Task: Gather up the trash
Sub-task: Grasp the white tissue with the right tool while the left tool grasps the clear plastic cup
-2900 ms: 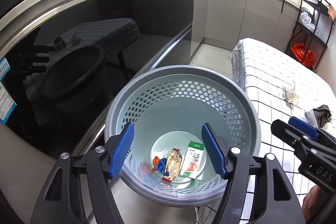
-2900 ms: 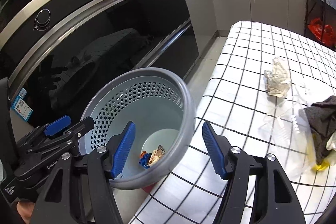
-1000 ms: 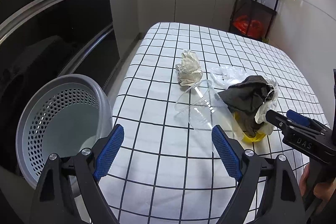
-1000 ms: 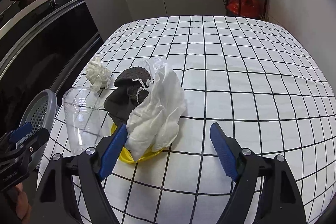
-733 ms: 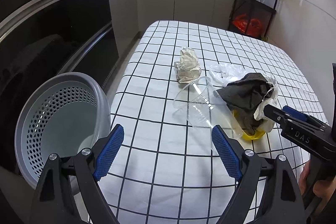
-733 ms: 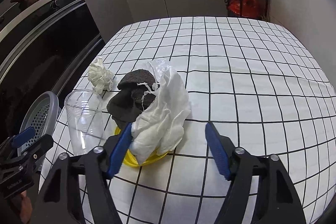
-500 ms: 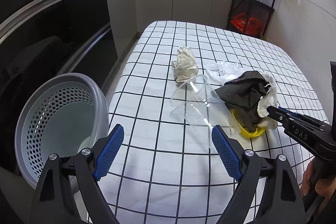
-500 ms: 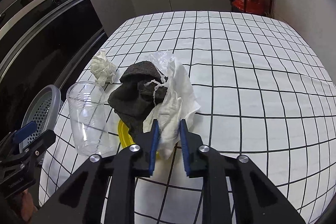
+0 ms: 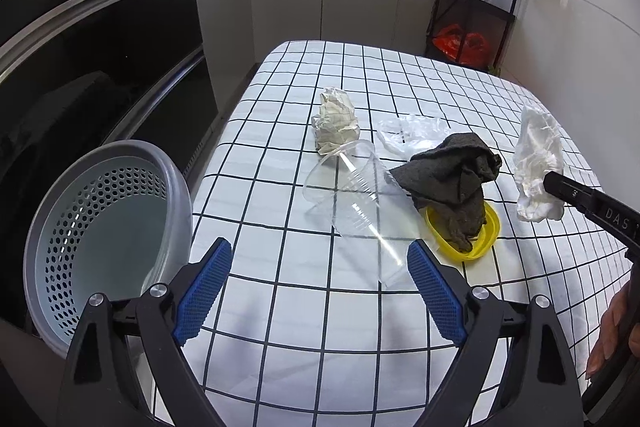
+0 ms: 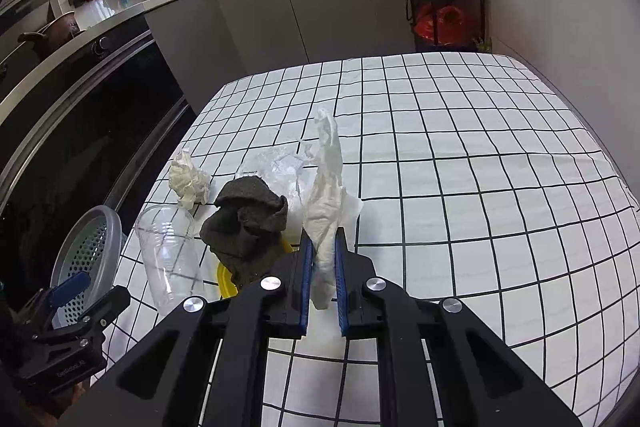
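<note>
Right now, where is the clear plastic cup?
The clear plastic cup lies on its side on the checked tablecloth, just ahead of the open left hand-held gripper, between the grey waste basket and the dark cloth.

My right gripper has just closed, its blue pads clamped on a white tissue that stands up from between them, above the checked table. Just left of the tissue, a dark cloth slumps over a yellow lid. A clear cup lies on its side left of the cloth, a paper wad beyond it. Crinkled clear plastic sits behind the cloth. A grey basket stands off the table's left edge, my left gripper in front of it.
</note>
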